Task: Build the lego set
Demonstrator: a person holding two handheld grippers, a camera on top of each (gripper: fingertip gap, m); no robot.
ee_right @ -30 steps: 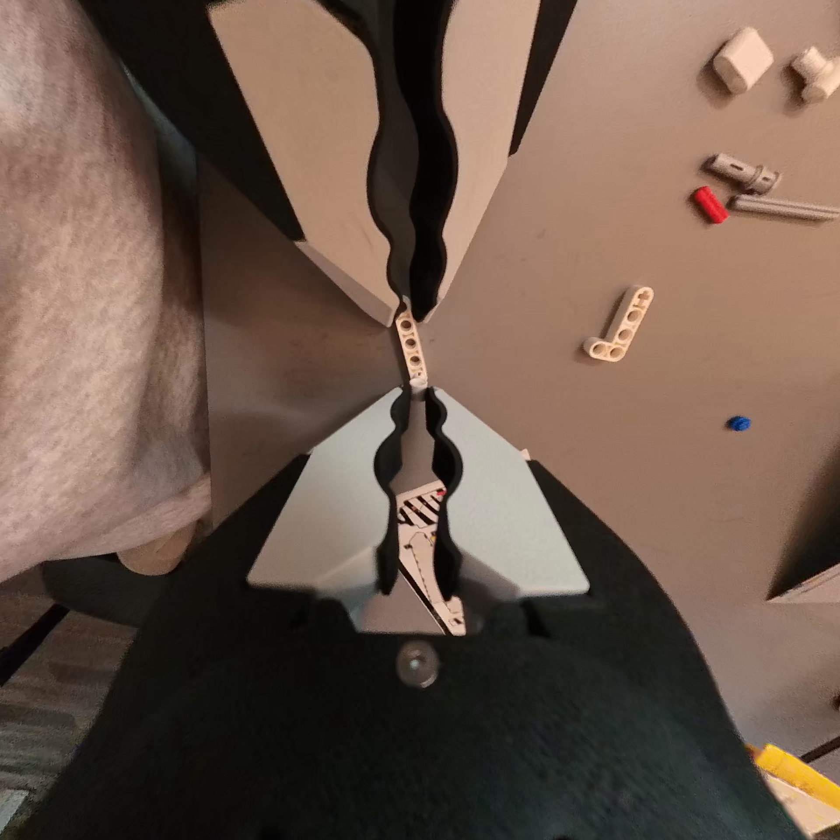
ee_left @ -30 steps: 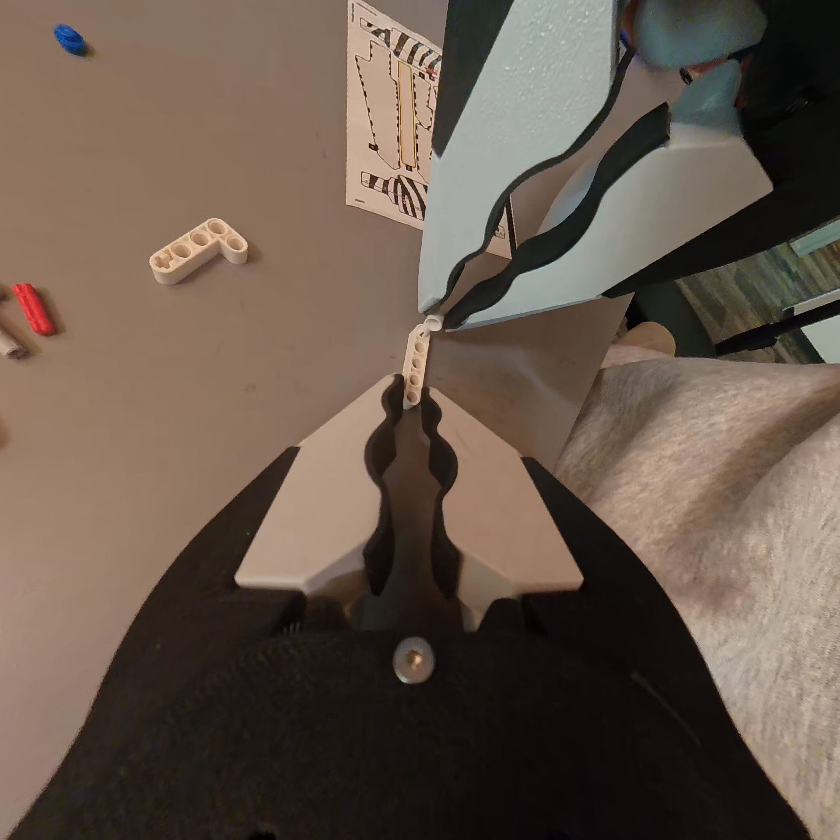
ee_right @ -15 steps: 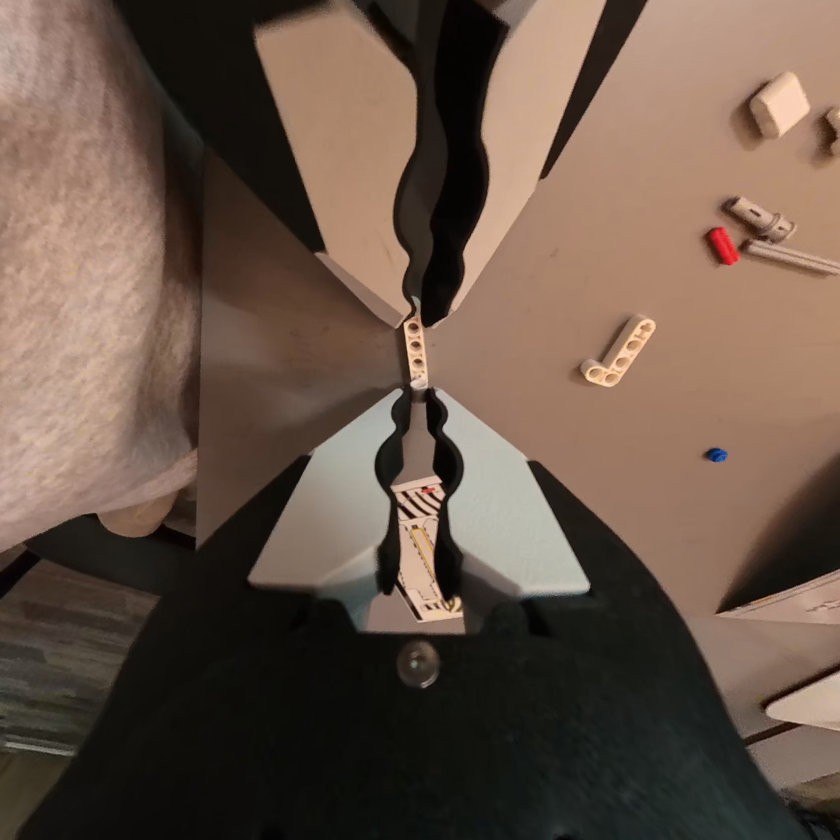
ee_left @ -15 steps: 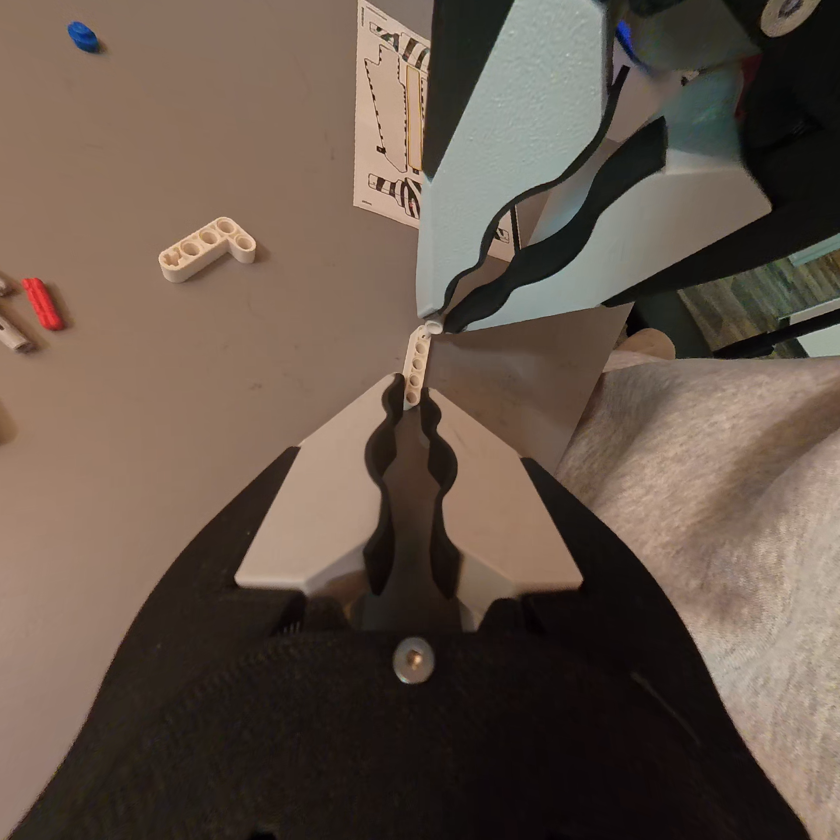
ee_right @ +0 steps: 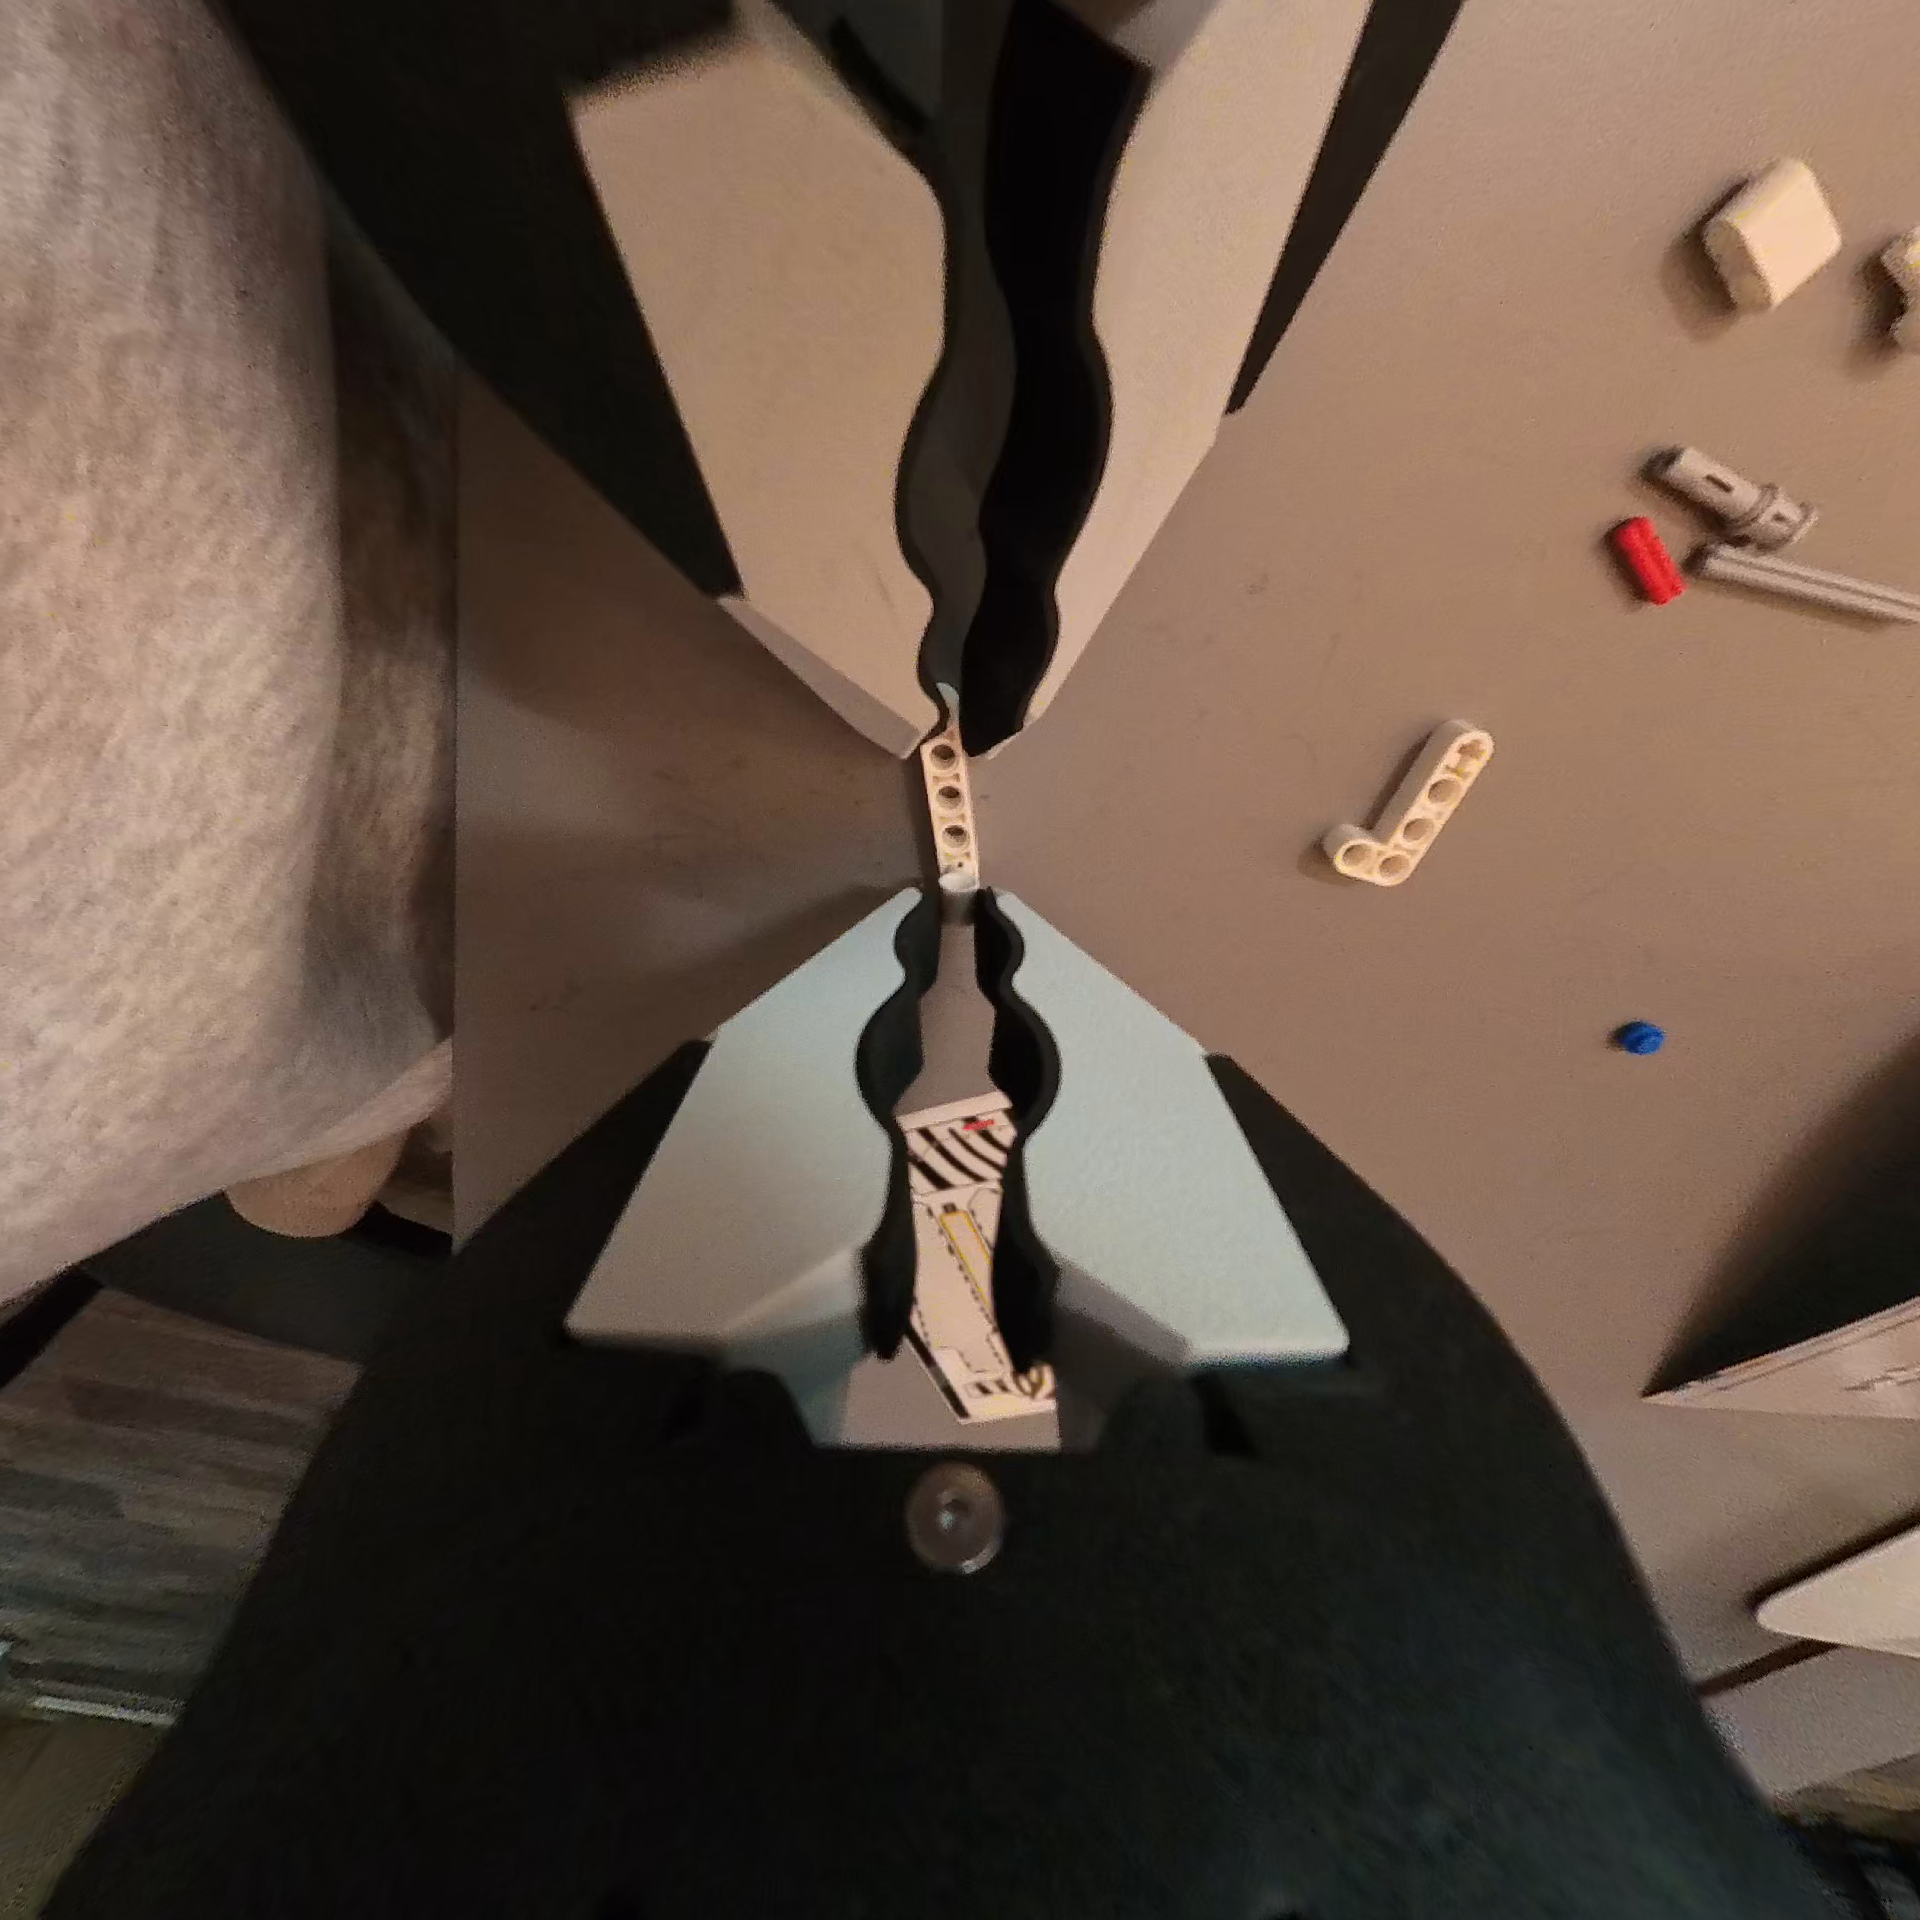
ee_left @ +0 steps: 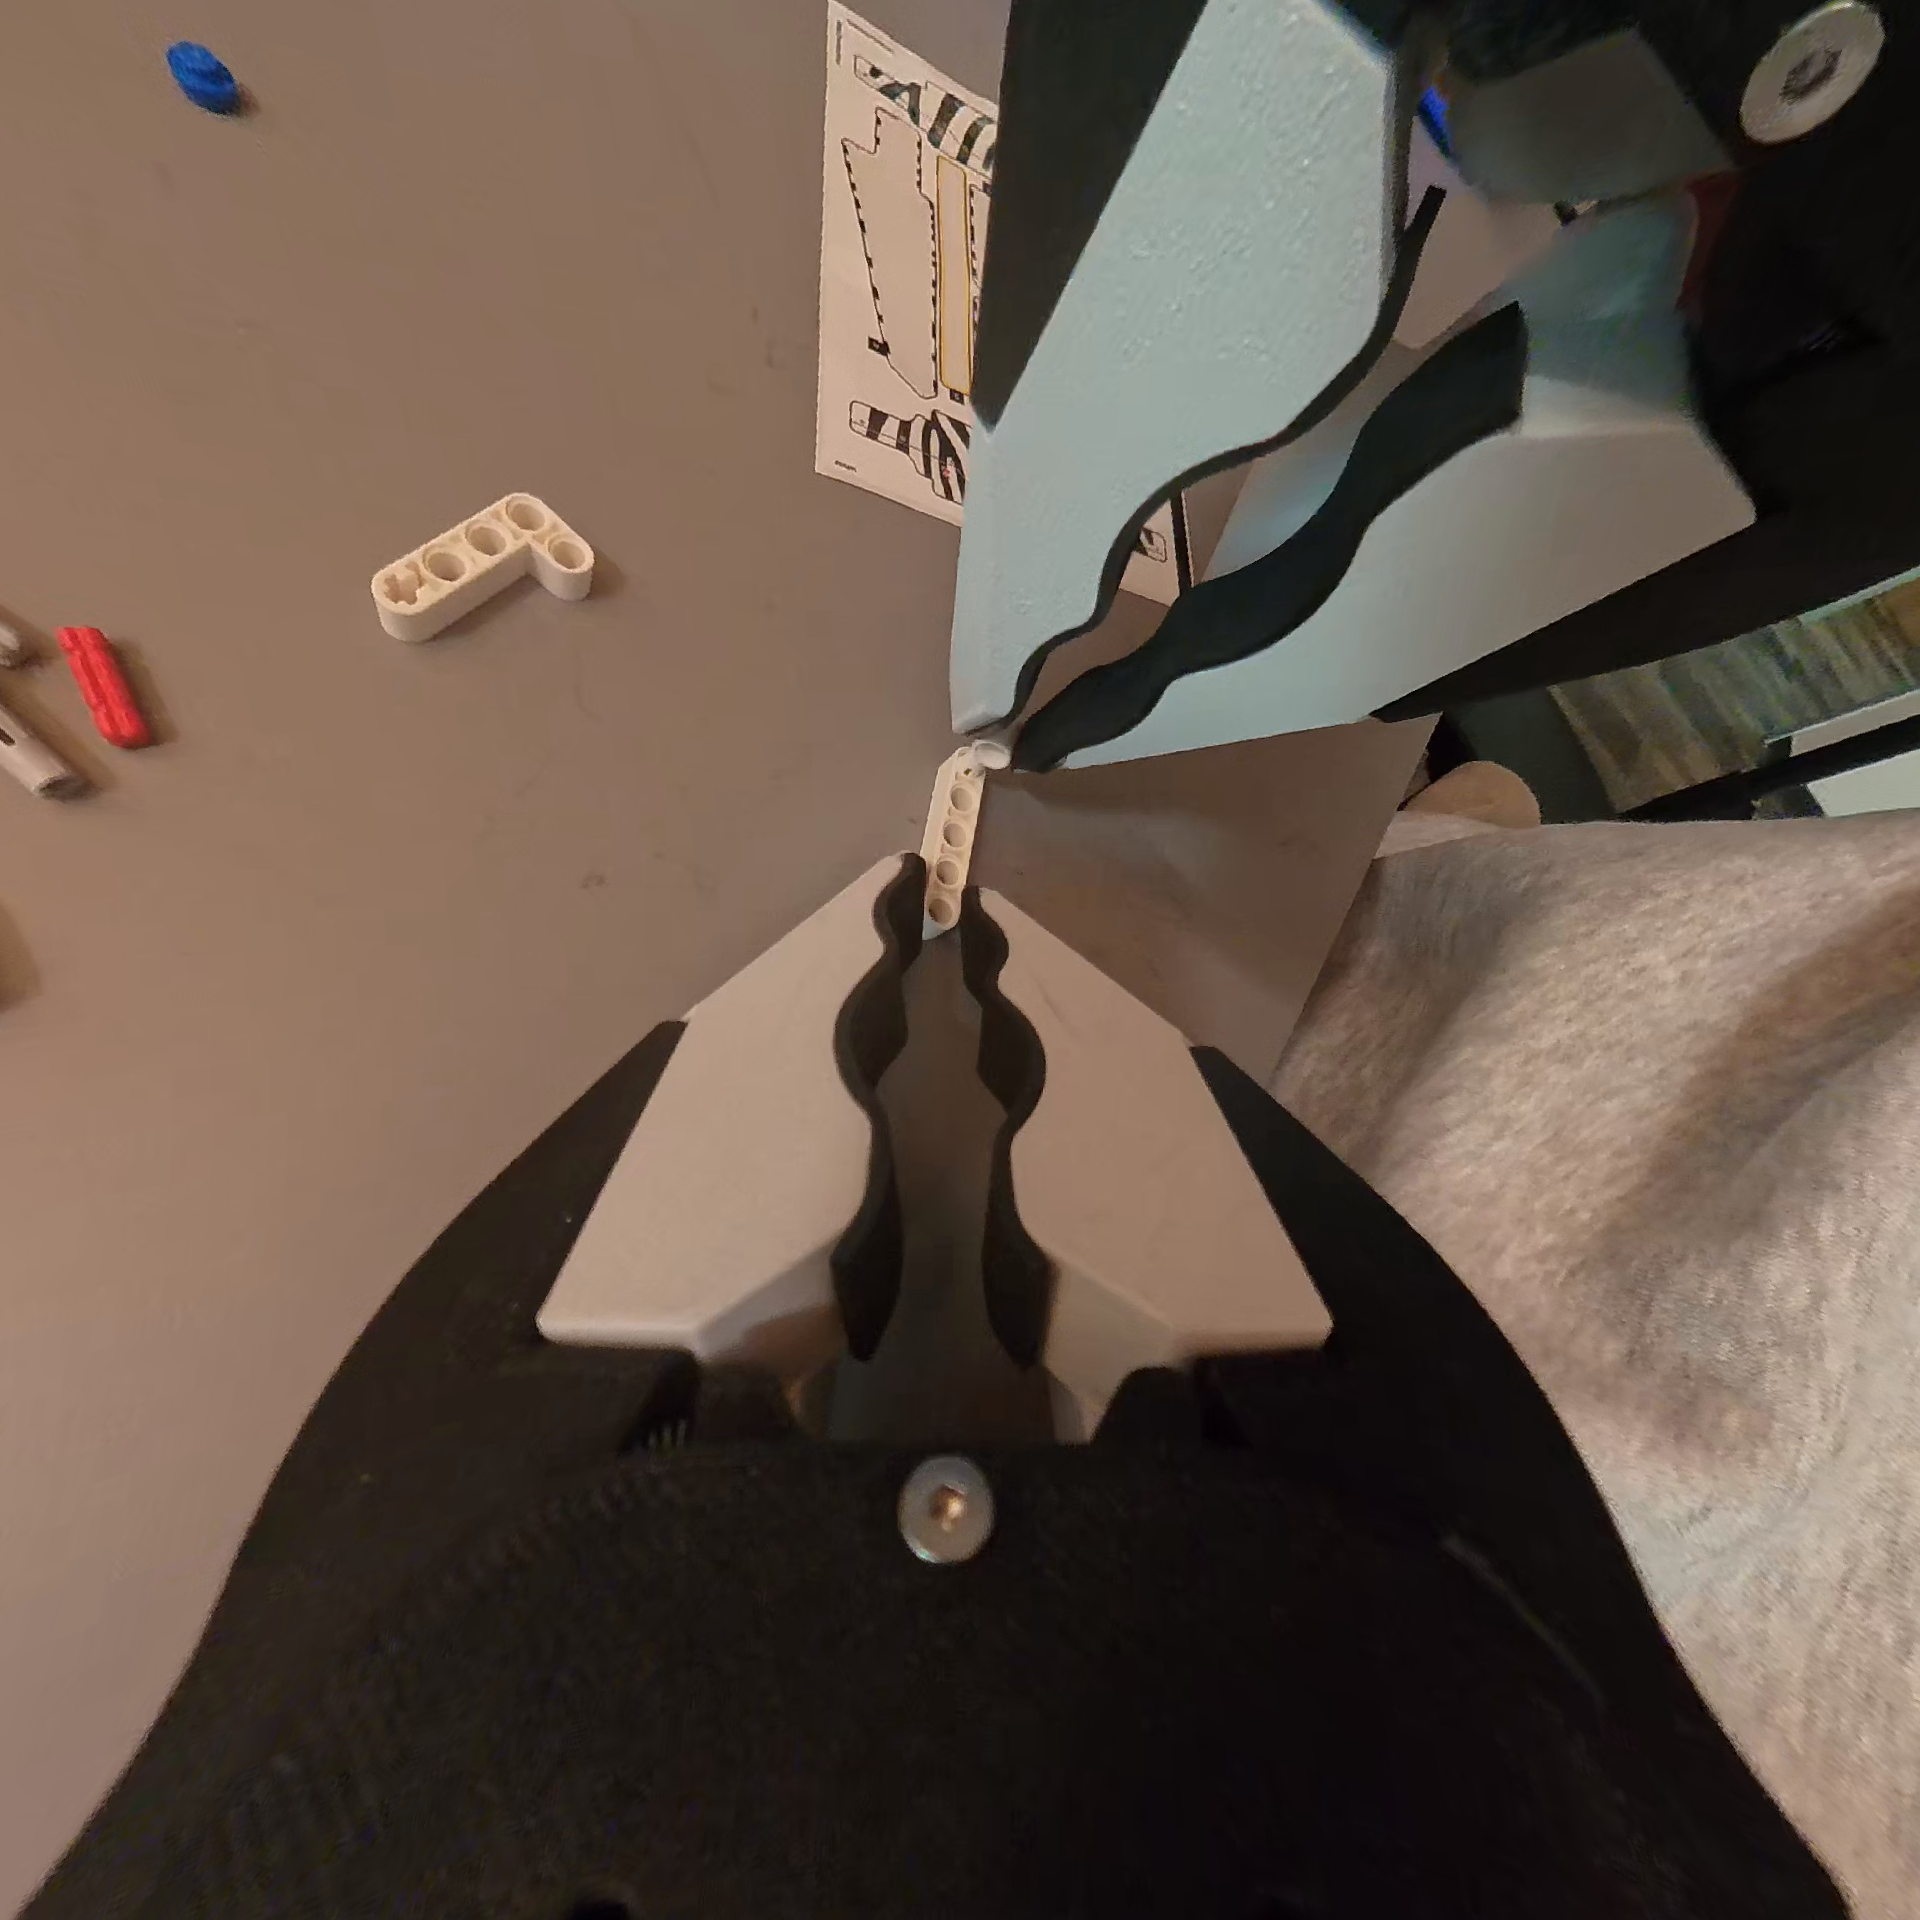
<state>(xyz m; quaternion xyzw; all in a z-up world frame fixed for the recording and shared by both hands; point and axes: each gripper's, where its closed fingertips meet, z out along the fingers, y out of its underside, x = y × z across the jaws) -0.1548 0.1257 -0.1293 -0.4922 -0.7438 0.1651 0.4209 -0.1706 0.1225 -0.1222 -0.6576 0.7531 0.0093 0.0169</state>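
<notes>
A thin white beam (ee_left: 956, 842) with a row of holes is held in the air between my two grippers, above the grey table (ee_left: 416, 935). My left gripper (ee_left: 940, 906) is shut on its near end. My right gripper (ee_left: 1006, 740) comes in from the upper right and is shut on a small white pin (ee_left: 985, 752) at the beam's far end. In the right wrist view, my right gripper (ee_right: 958, 902) pinches the pin (ee_right: 958, 883) against the beam (ee_right: 951, 805). The left gripper (ee_right: 951, 717) grips the beam from above.
On the table lie a white L-shaped beam (ee_left: 483, 566) (ee_right: 1413, 805), a red pin (ee_left: 104, 686) (ee_right: 1647, 561), a small blue piece (ee_left: 203, 75) (ee_right: 1640, 1036), a grey connector (ee_right: 1730, 499), a grey axle (ee_right: 1808, 587), a white block (ee_right: 1771, 234) and a sticker sheet (ee_left: 904, 291). A person's grey clothing (ee_left: 1610, 1143) is beside the table edge. My left and right fingertips are right by each other.
Both grippers stay shut and joined at the beam. The pair has drifted slightly over the table, and the right gripper has tilted a little.
</notes>
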